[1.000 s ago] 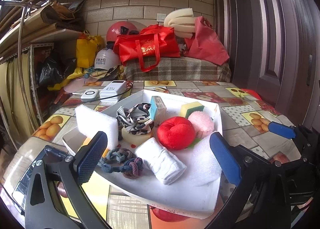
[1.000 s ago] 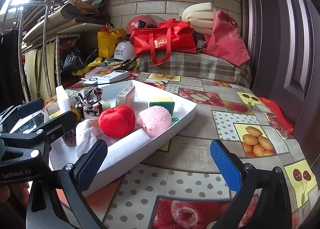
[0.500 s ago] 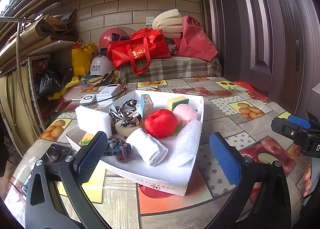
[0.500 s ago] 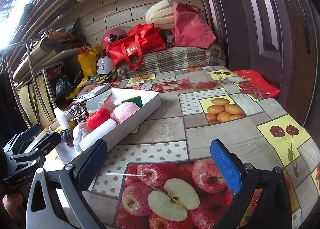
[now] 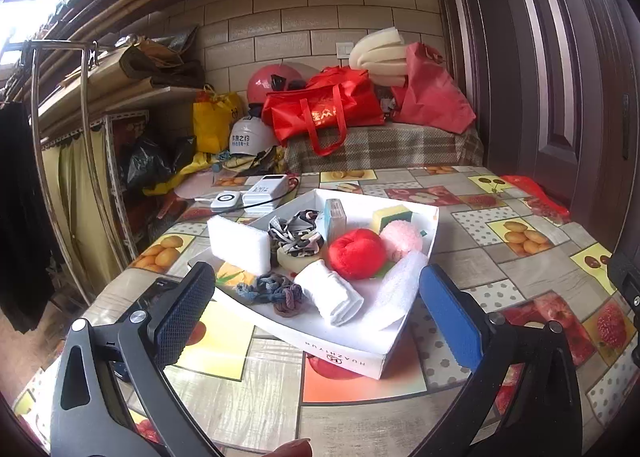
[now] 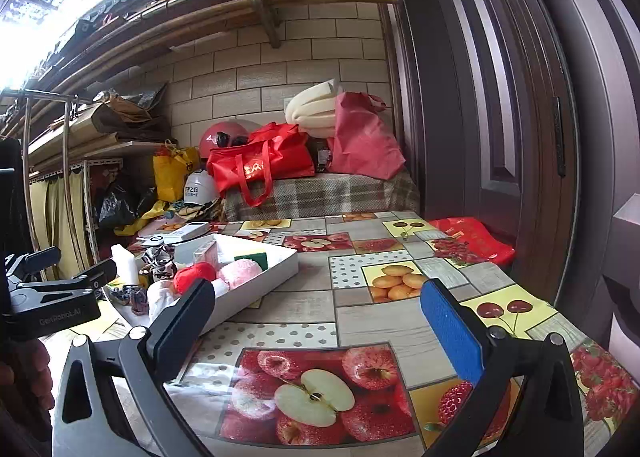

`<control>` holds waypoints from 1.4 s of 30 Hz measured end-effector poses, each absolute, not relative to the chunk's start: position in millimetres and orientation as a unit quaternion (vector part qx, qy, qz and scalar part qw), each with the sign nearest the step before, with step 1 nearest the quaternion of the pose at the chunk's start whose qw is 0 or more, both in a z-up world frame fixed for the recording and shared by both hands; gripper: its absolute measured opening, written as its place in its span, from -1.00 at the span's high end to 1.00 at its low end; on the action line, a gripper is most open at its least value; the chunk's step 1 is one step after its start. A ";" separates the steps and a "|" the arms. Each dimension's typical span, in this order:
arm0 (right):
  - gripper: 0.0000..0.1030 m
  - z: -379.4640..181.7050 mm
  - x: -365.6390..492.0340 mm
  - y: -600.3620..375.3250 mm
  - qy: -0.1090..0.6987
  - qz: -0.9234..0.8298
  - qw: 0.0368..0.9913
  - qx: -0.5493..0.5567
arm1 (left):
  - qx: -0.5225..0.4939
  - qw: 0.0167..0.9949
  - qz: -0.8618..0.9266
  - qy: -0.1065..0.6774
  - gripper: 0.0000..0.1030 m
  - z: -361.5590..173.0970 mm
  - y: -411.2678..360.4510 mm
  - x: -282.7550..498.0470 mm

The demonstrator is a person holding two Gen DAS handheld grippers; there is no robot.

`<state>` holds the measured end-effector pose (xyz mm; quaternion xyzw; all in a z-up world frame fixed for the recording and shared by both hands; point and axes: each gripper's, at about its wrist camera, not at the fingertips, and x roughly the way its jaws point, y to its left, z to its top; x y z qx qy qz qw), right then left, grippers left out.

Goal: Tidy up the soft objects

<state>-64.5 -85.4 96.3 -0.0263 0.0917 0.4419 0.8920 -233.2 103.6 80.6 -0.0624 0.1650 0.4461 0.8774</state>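
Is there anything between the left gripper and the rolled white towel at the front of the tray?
Only the tray's low front wall. The left gripper is open and raised, so the rolled white towel looks reachable from above.

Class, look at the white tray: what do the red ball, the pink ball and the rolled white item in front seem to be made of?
Red ball: plush fabric, matte, fuzzy nap with a dimple.
Pink ball: fluffy, probably chenille or fleece; looped, pale surface.
Rolled white item: likely terry cloth; soft folded layers at its end.
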 end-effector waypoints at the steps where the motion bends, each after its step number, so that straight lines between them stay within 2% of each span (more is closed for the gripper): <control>1: -1.00 95.8 -60.3 -84.4 0.101 0.438 0.893 -0.026 | -0.069 0.877 0.443 0.172 -1.00 83.8 105.6 -231.7; 7: -1.00 93.5 -54.4 -86.5 0.115 0.444 0.889 -0.021 | -0.106 0.877 0.421 0.205 -1.00 98.9 110.1 -226.2; 12: -1.00 93.0 -60.0 -86.4 0.106 0.461 0.880 -0.029 | -0.096 0.871 0.427 0.223 -1.00 99.2 99.1 -221.8; 42: -1.00 93.6 -60.0 -86.0 0.117 0.473 0.873 -0.022 | -0.122 0.863 0.426 0.242 -1.00 89.6 106.1 -223.3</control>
